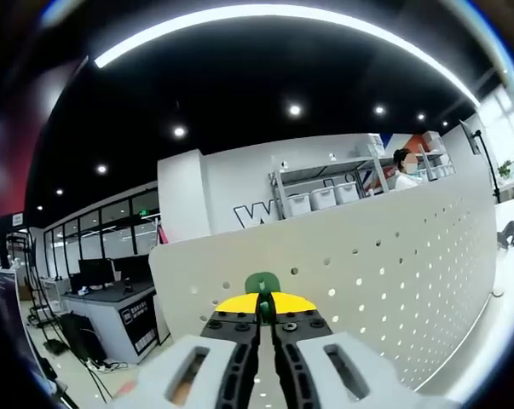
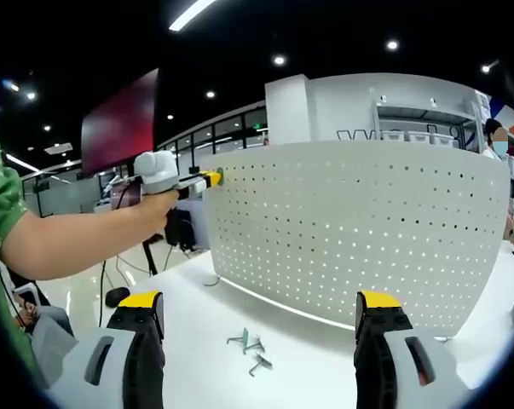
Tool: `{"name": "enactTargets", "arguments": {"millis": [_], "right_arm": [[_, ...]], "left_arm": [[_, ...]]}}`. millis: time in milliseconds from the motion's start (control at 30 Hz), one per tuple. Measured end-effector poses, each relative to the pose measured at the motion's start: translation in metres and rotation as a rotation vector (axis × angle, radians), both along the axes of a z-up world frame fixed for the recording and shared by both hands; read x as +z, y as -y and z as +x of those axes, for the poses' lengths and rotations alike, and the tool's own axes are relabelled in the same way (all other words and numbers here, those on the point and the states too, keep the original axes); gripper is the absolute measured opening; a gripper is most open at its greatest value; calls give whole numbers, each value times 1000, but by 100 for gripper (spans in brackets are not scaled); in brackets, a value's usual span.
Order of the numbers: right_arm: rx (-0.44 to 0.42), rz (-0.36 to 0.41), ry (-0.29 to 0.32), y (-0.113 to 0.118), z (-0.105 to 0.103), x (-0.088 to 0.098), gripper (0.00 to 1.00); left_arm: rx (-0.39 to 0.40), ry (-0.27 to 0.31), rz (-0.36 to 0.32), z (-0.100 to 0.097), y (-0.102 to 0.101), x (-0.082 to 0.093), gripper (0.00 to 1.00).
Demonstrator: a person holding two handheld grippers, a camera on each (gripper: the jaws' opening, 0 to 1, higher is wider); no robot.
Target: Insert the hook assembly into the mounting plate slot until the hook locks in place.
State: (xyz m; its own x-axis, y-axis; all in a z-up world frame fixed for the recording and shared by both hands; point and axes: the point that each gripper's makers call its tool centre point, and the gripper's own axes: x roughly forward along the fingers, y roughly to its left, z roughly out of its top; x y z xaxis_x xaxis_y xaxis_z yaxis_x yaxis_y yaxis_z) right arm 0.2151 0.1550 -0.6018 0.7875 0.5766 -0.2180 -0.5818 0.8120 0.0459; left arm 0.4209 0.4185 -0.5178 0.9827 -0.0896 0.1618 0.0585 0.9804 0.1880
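A white perforated mounting plate (image 1: 393, 273) stands upright on the white table. My left gripper (image 1: 265, 313) is shut on a small green hook piece (image 1: 262, 283), which rests against the plate's face near its top edge. In the right gripper view the left gripper (image 2: 207, 179), held in a person's hand, reaches the upper left corner of the plate (image 2: 350, 230). My right gripper (image 2: 258, 317) stands wide open low over the table with nothing between its jaws. Three loose metal hooks (image 2: 250, 349) lie on the table in front of the plate.
A person's bare arm (image 2: 77, 239) with a green sleeve crosses the left of the right gripper view. The white table (image 2: 214, 332) runs along the plate's foot. Behind the plate are shelves with bins (image 1: 325, 198), a standing person (image 1: 406, 170) and desks with monitors (image 1: 103, 281).
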Motion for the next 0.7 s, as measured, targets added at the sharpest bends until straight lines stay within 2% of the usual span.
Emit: {"name": "enactTargets", "arguments": {"millis": [333,433,700], "right_arm": [[2,4,-3,-1,-2,-1,94],[3,8,-2,-2,-2,0,94],[1,8,-1,-1,-2,0,94]], "left_arm": [[6,-10,-40,-1,-3,0,8],[0,-24,-47,-2,-2,-3,4],[-1,-28,-80,1,-4,-5,4]]}}
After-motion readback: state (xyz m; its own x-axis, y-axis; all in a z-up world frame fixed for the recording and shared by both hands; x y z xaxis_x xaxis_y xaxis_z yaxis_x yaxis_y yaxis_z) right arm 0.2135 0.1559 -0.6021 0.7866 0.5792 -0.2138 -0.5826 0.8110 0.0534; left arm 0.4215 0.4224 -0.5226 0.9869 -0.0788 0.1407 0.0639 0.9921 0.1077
